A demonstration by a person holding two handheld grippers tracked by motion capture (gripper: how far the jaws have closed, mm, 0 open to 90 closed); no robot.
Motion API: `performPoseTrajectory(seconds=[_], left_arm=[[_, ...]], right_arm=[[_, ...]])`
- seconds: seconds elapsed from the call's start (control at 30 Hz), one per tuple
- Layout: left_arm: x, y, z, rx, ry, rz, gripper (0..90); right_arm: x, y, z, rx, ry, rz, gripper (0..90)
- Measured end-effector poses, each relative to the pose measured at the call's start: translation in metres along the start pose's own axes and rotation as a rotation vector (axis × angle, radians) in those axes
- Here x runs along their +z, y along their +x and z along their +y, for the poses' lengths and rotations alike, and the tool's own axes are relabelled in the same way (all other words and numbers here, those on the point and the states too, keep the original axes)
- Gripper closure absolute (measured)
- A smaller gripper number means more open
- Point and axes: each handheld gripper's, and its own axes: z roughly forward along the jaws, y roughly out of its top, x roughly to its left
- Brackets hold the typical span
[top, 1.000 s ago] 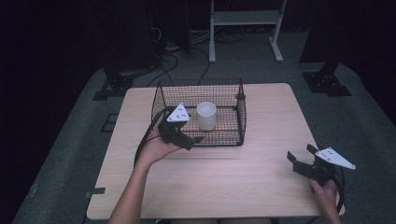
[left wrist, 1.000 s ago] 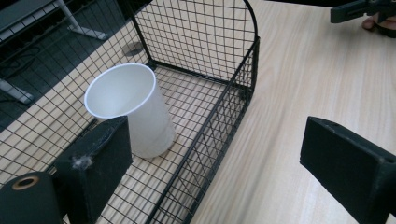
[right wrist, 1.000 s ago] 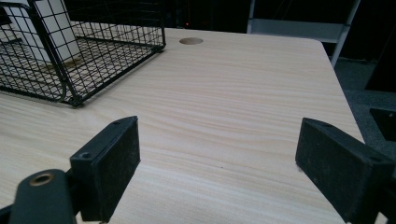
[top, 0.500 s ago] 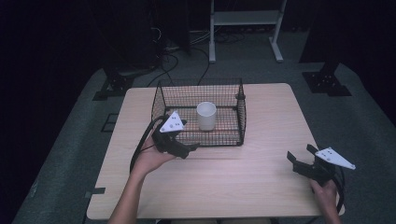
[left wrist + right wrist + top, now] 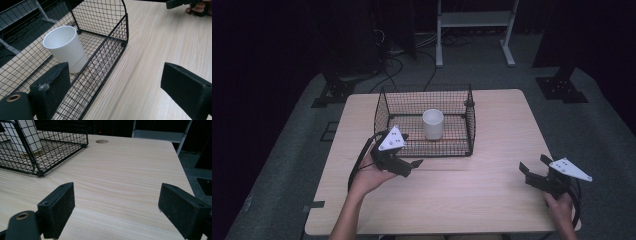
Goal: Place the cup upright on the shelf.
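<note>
High view: our left gripper (image 5: 404, 164) has its fingers apart and empty, just outside the near wall of the black wire mesh basket (image 5: 469, 131). Beyond that wall the white paper cup (image 5: 432, 123) stands upright inside, axis vertical. Our right gripper (image 5: 537, 175), fingers apart too, sits well off on the light wooden worktop (image 5: 472, 185); left is nearer.

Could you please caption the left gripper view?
Open left gripper beside wire basket holding an upright white cup.

Black two-jaw left claw (image 5: 414, 165), right claw (image 5: 532, 169), grey three-cornered top plates, trailing black cables, bare forearms
</note>
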Motion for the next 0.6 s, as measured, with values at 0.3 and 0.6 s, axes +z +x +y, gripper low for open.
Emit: performPoseTrajectory(seconds=[0.3, 0.6], left_arm=[[-0.008, -0.010, -0.008, -0.004, -0.009, 0.010, 8.4], [-0.020, -0.020, -0.023, -0.040, -0.034, 0.013, 8.4]], right_arm=[[0.000, 0.000, 0.000, 0.000, 0.001, -0.001, 13.0], [0.000, 0.000, 0.000, -0.004, 0.000, -0.003, 13.0]])
